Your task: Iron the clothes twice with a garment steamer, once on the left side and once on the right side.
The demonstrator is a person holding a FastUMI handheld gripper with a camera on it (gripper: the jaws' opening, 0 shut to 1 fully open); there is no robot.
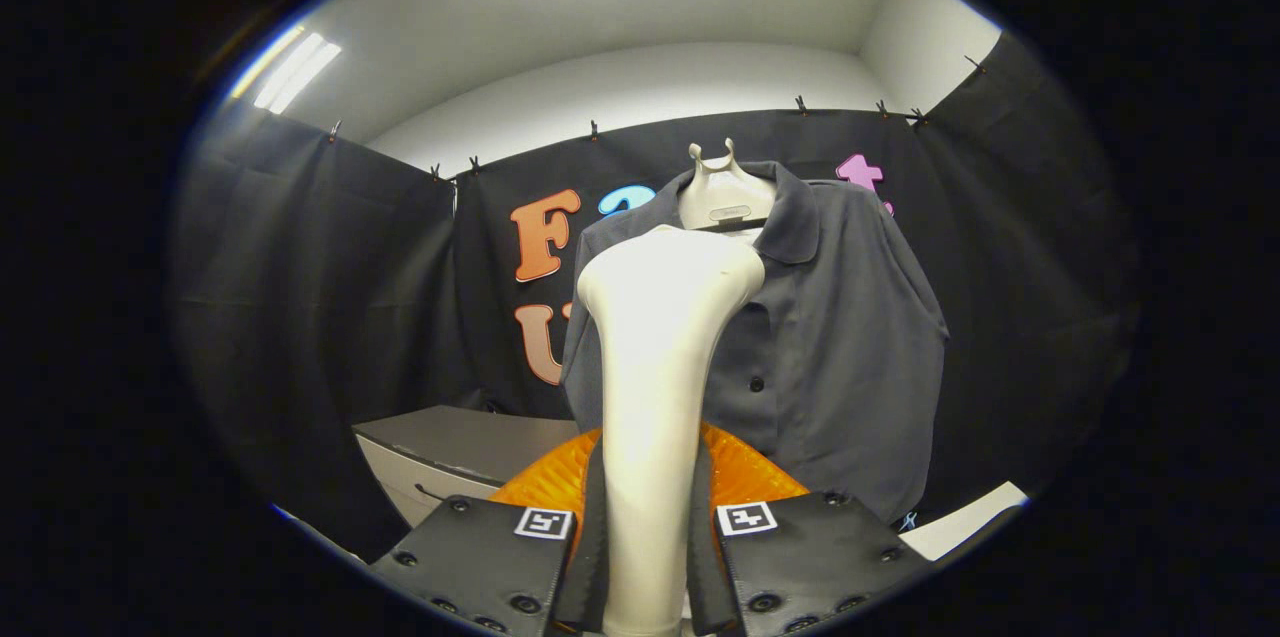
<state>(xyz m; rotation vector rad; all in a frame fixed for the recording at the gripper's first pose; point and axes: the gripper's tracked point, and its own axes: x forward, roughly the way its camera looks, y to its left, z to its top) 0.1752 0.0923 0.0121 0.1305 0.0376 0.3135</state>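
- Gripper (pixel 648 557) fingers sit nearest the camera, clenched from both sides on the handle of the garment steamer (pixel 655 367); each finger presses against the pale shaft, so the claw is grasping the steamer.
- Left of the fingers and further back, a grey cabinet (pixel 440 452) stands low against the booth wall, with a flat top and a dark handle slot on its front.
- Rising straight up from between the fingers, the steamer's cream handle widens into a broad rounded head that stands upright in front of the shirt's left front panel and covers part of it.
- Behind the base of the handle, an orange ribbed part (pixel 745 472) spreads out to both sides just above the fingers.
- Beyond the steamer, a dark grey shirt (pixel 840 337) hangs on a pale hanger stand (pixel 725 192), collar open, with a small dark button visible on the placket just right of the handle.
- Whether the steamer head touches the shirt cloth cannot be told.
- Right of the fingers, below the shirt's hem, a white flat surface (pixel 965 522) shows as a narrow strip.
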